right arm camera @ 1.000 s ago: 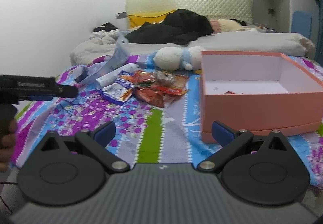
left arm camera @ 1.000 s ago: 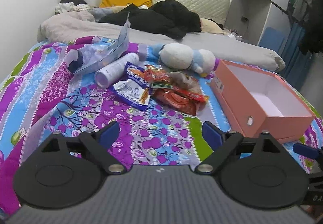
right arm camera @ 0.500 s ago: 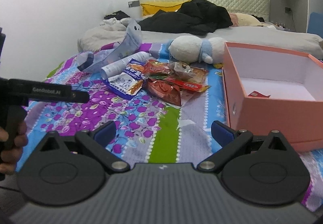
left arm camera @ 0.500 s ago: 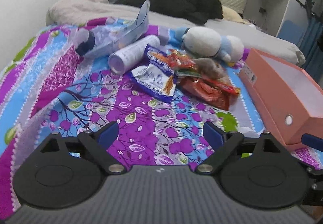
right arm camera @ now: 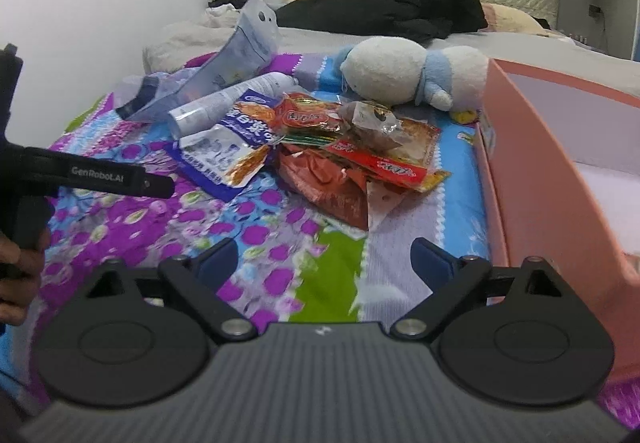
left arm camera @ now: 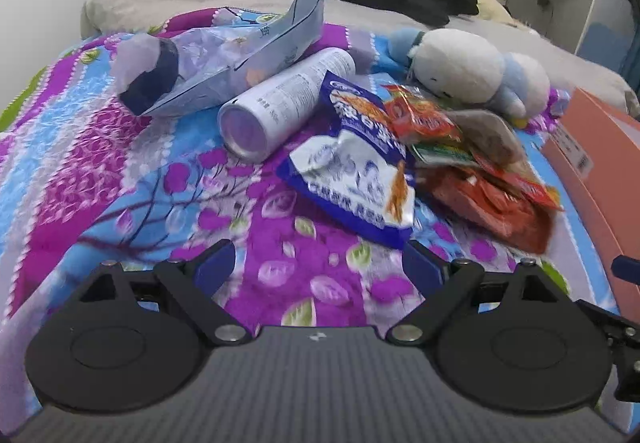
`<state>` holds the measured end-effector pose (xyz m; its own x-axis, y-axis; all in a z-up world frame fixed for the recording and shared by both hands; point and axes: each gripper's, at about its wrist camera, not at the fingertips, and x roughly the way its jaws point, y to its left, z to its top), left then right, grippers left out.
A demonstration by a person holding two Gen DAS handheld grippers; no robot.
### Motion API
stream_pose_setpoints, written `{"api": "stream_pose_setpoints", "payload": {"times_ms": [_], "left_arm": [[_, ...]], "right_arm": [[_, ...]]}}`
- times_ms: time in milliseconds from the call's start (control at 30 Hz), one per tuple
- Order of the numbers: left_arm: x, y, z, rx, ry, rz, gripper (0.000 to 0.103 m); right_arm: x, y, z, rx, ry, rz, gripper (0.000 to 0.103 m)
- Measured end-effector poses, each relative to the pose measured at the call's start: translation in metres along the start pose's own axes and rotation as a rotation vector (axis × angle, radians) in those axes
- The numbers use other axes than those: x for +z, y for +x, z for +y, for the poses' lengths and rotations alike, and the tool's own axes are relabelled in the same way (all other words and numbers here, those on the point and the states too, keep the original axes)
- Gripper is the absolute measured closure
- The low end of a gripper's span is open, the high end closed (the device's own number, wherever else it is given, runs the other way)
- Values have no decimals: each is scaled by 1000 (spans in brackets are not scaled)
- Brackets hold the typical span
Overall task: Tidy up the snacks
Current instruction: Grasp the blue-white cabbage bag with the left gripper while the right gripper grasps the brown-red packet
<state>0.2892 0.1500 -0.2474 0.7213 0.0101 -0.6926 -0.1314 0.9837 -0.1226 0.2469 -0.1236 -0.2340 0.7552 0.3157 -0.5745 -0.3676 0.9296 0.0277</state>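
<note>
Pink cardboard box (right arm camera: pixel 560 179) to the right of the right claw (right arm camera: pixel 325 263), close alongside; interior mostly bare as far as visible, far corner hidden. Judged as the target container.

Snack pile ahead of both claws, resting on the floral bedspread (left arm camera: pixel 120 163):
- blue-white bag (left arm camera: pixel 356 171), just ahead of the left claw (left arm camera: pixel 318 269), nearest its right finger, not touched.
- red packets (right arm camera: pixel 340 171), stacked and overlapping, ahead of the right claw, between blue bag and box.
- white tube (left arm camera: pixel 280 103) and pale pouch (left arm camera: pixel 240 55), farther ahead, left of the pile.
- plush toy (right arm camera: pixel 400 71) behind the pile; not a snack.

Left claw: spread wide, nothing between the fingers.
Right claw: wide but closing slightly, nothing between the fingers, bedspread only below.

Progress, judged: at the very start. No snack seen lifted or clearly placed in the box. Remaining: pick each packet, transfer into the box. Blue-white bag appears the likely first pick.
</note>
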Motion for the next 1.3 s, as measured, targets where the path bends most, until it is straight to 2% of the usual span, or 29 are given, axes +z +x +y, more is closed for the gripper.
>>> {"api": "stream_pose_setpoints", "payload": {"times_ms": [200, 267, 400, 533, 633, 733, 867, 1067, 1300], "left_arm": [[16, 36, 8, 0, -13, -5, 10], [21, 44, 10, -30, -17, -20, 10], [30, 63, 9, -76, -22, -19, 11], [35, 76, 4, -90, -12, -26, 13], [37, 83, 2, -104, 0, -35, 21], [40, 83, 1, -111, -8, -39, 35], [44, 73, 6, -123, -38, -64, 54], [41, 55, 9, -142, -63, -48, 78], [25, 21, 11, -157, -122, -45, 86]], "right_arm": [[13, 42, -7, -2, -16, -2, 9], [17, 54, -7, -8, -35, -6, 10], [21, 75, -6, -16, -51, 3, 19], [21, 91, -3, -26, -74, 23, 27], [22, 94, -2, -12, -81, 22, 30], [22, 92, 2, 6, -100, 18, 42], [22, 86, 7, -14, -97, 23, 44], [19, 69, 8, -20, -58, 29, 46], [11, 42, 9, -23, -59, 41, 49]]}}
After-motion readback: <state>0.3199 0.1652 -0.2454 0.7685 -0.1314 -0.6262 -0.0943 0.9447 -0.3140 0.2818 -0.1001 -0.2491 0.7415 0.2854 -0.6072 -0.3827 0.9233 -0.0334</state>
